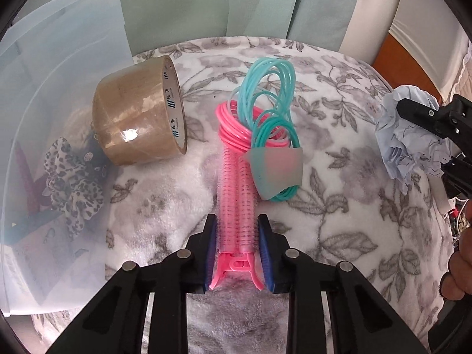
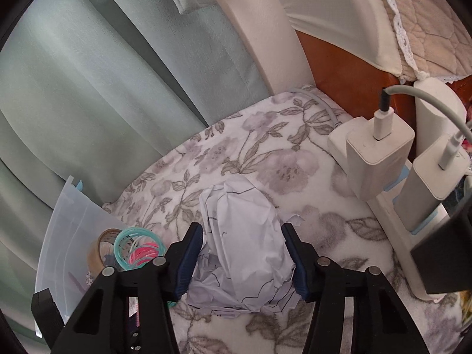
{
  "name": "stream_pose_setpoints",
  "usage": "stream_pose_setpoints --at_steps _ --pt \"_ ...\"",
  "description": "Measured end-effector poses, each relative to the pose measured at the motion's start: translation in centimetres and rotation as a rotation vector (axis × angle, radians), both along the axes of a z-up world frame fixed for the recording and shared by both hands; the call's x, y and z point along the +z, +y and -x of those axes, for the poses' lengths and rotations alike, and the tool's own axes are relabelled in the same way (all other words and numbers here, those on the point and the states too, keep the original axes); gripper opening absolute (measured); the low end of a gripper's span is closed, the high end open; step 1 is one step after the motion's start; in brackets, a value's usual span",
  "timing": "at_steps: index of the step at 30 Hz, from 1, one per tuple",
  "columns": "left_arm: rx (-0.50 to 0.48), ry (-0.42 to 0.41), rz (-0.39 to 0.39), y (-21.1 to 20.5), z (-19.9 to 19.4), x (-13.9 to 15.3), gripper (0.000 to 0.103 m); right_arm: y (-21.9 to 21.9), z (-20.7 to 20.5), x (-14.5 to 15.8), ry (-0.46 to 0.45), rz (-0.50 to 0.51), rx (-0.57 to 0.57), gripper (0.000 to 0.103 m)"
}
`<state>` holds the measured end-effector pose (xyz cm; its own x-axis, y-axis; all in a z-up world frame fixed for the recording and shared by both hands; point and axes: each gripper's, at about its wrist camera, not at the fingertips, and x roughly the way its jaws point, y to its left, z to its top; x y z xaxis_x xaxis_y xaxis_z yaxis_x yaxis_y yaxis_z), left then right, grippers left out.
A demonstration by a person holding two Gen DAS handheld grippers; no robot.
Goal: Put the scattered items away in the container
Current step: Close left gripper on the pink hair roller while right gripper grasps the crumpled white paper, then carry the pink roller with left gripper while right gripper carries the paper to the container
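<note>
A: Both tools are busy at once here. The left gripper (image 1: 236, 253) has its blue pads pressed against the pink hair-roller clip (image 1: 236, 206), jaws drawn narrow around it, near the clip's hinged tail.

B: And the clip's long axis runs straight away from the camera, in line with the fingers, hinge end nearest, roller end pointing toward the bundle of teal and pink cords (image 1: 265, 112).

A: Over on the right, the right gripper (image 2: 242, 256) sits about half open, pads against both flanks of the crumpled paper ball (image 2: 242, 236). The ball looks gripped; no clear long axis, just a rough lump.

B: Progress, then? The clear plastic container (image 1: 44, 88) at the left edge of the floral blanket (image 1: 339, 206) already holds a leopard-print scrunchie (image 1: 73, 183) and something dark red.

A: So I'd call it partway. Clip and paper are in hand, not yet in the box. The roll of brown packing tape (image 1: 138, 112), just beside the container wall, and the cord bundle lie untouched.

B: Four items left, by my count.
</note>
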<state>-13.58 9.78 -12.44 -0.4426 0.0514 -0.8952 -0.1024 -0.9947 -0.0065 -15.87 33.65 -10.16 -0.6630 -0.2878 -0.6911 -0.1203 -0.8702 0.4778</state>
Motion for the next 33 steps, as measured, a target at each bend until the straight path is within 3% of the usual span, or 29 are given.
stream_pose_setpoints --at_steps 13,33 --pt "0.000 0.018 -0.010 -0.6 -3.4 3.5 0.027 -0.6 -5.8 3.3 0.035 0.052 0.013 0.057" --pt "-0.038 0.291 -0.081 -1.6 -8.2 15.4 0.028 -1.6 -12.3 12.6 0.256 0.078 0.053 0.057"
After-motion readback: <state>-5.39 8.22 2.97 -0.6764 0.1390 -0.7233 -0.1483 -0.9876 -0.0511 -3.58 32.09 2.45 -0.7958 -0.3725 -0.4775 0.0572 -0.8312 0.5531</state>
